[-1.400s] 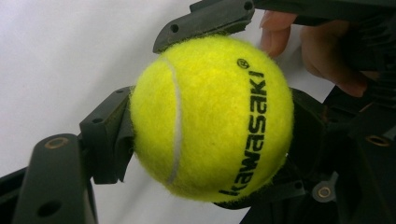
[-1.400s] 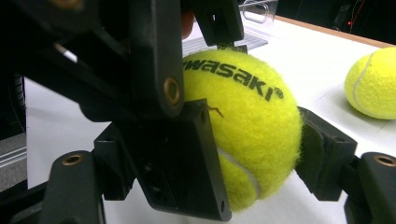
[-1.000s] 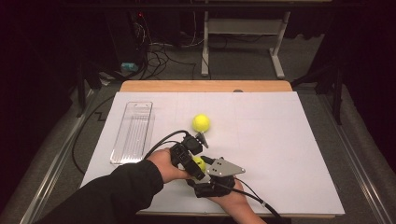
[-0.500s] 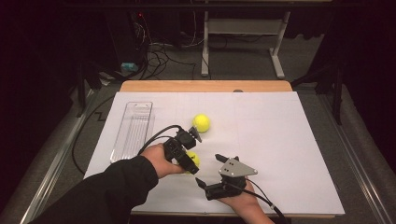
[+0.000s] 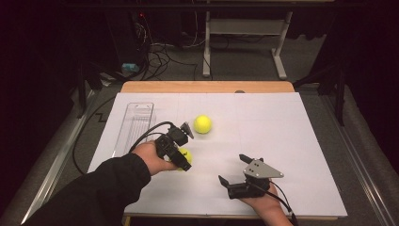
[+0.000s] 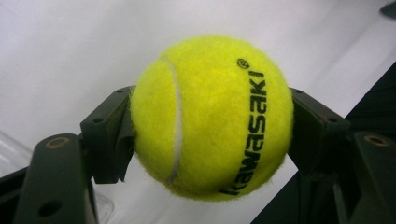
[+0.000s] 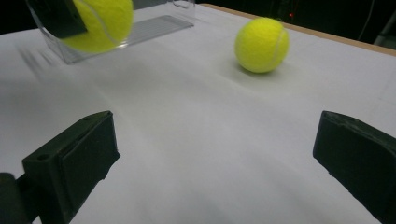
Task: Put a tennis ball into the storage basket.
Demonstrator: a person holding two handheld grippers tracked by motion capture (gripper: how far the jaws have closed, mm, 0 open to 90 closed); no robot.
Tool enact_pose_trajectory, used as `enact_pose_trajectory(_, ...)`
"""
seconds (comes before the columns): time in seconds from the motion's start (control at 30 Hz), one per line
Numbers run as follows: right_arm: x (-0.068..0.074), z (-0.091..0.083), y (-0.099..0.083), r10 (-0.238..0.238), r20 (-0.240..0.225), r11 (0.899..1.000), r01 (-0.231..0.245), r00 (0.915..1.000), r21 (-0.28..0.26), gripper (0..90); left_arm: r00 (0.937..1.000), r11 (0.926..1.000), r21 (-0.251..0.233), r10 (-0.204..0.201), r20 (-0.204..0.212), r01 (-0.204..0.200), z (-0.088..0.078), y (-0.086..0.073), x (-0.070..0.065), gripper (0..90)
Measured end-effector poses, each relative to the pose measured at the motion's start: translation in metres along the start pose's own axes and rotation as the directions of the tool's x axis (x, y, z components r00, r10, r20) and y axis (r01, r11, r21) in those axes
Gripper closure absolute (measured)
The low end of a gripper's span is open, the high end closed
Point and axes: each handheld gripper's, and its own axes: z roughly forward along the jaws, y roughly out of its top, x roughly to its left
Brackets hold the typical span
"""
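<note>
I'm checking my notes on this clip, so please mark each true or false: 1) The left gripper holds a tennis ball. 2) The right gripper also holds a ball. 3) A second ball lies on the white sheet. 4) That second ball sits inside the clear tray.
1) True: the left gripper is clamped on the held tennis ball.
2) False: the right gripper has open jaws with nothing between them.
3) True: the loose ball lies on the white sheet.
4) False: it lies on the sheet, apart from the clear tray.

Yellow-green tennis ball [image 6: 212, 116] with white seam and black "KAWASAKI" lettering; second yellow-green tennis ball [image 5: 202, 124]; clear ribbed plastic tray [image 5: 135, 123]; white table cover [image 5: 291, 136].
</note>
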Motion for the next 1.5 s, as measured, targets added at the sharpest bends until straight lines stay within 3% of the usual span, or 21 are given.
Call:
enact_pose_trajectory(0.27,-0.014,-0.015,-0.013,0.007,0.043,1.000,-0.008,0.9991,0.025,0.1,0.9997,0.9998,0.000,-0.022,-0.012,0.022,-0.008,-0.008,0.013,26.9)
enact_pose_trajectory(0.83,-0.044,-0.047,-0.018,0.069,0.110,0.998,-0.068,0.9915,-0.016,0.1,0.9947,0.9960,0.008,-0.089,-0.052,0.089,-0.035,-0.033,0.047,27.0)
enact_pose_trajectory(1.13,-0.049,-0.052,-0.017,0.078,0.121,0.997,-0.074,0.9896,-0.031,0.1,0.9875,0.9903,0.005,-0.138,-0.076,0.139,-0.051,-0.042,0.070,27.0)
enact_pose_trajectory(1.5,-0.049,-0.052,-0.018,0.083,0.120,0.996,-0.080,0.9892,-0.032,0.1,0.9733,0.9775,0.009,-0.209,-0.095,0.211,-0.059,-0.049,0.103,26.9)
